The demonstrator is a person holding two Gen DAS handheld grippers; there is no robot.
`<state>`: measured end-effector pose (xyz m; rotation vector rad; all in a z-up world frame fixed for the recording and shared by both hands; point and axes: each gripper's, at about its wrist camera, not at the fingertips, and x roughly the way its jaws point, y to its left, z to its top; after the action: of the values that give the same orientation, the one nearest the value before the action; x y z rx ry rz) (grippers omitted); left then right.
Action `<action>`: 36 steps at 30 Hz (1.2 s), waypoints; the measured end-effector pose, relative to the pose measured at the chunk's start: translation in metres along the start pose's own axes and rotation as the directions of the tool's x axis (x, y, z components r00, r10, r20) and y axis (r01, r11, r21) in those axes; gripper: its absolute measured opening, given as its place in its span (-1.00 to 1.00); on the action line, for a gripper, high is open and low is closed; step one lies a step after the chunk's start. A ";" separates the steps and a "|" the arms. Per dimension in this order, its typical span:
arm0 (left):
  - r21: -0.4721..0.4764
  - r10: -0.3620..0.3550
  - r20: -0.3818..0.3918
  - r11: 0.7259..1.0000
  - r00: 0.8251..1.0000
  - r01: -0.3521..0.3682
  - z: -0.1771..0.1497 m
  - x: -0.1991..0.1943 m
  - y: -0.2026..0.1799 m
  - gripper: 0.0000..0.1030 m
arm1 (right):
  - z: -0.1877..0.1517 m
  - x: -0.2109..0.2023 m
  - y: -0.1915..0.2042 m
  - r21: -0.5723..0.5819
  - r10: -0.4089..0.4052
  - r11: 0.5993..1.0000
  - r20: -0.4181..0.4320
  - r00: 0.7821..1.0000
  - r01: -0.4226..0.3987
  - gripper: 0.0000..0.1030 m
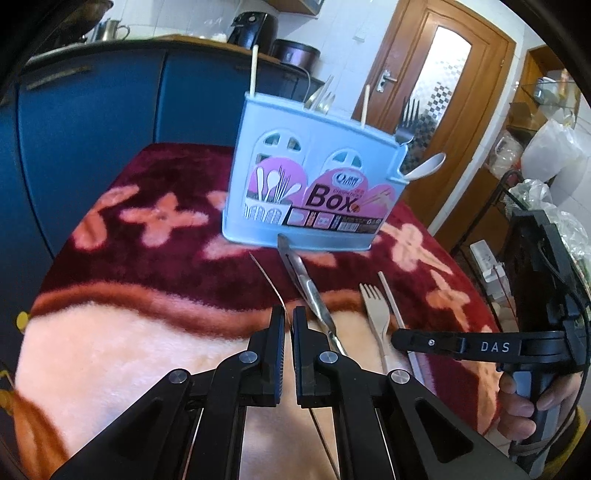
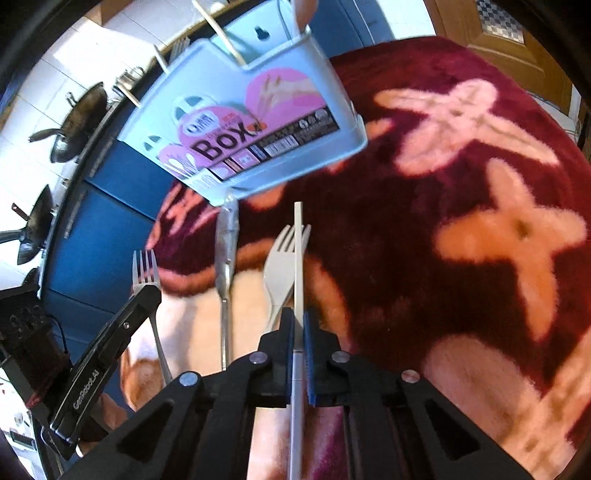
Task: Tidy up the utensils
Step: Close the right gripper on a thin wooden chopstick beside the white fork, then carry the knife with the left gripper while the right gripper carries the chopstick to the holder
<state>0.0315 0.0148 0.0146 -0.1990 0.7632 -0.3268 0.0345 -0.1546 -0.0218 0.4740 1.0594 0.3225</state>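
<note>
blanket: I read plush cloth, fuzzy pile, matt
utensil box: pale blue plastic, smooth, glossy paper label on the near face
knife: polished metal, I see glare
beige fork: matt plastic by my eye
chopstick: pale, smooth, matt
steel fork: bright metal
far door: varnished wood

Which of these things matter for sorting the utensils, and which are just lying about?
For the job: utensil box, knife, beige fork, chopstick in the right gripper, metal fork in the left gripper.

Lying about: pans, black appliance, plastic bags.
</note>
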 end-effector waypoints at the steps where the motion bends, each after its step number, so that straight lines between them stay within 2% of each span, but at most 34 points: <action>1: 0.001 -0.001 0.006 1.000 1.000 0.001 0.001 -0.002 -0.001 -0.94 | -0.001 -0.007 0.001 -0.007 0.008 1.000 0.021 1.000 -0.008 -0.87; 5: -0.001 -0.006 0.045 1.000 0.999 0.006 0.007 -0.015 -0.003 -0.96 | -0.007 -0.031 0.007 -0.040 0.046 0.998 0.105 0.993 -0.042 -0.87; 8: 0.000 -0.003 0.073 1.000 0.997 0.003 0.011 -0.024 -0.005 -0.96 | -0.009 -0.046 0.016 -0.081 0.046 0.996 0.171 0.984 -0.032 -0.87; 15: 0.015 0.016 0.128 1.000 0.992 -0.018 0.022 -0.042 -0.011 -0.98 | -0.006 -0.073 0.040 -0.162 0.058 0.987 0.320 0.946 -0.006 -0.87; 22: 0.027 0.017 0.172 0.999 0.985 -0.022 0.038 -0.052 -0.019 -0.99 | 0.009 -0.086 0.054 -0.203 0.088 0.979 0.405 0.910 -0.004 -0.87; 30: 0.069 0.000 0.231 0.998 0.973 -0.016 0.071 -0.060 -0.033 -0.99 | 0.035 -0.097 0.060 -0.221 0.109 0.975 0.486 0.867 0.001 -0.87; 36: 0.098 -0.017 0.276 0.995 0.961 -0.011 0.099 -0.067 -0.044 -1.00 | 0.054 -0.098 0.060 -0.219 0.122 0.976 0.520 0.846 -0.006 -0.87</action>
<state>0.0468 0.0033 0.1409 -0.1486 0.4692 -0.3305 0.0358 -0.1615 0.1049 0.3772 0.4589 0.3332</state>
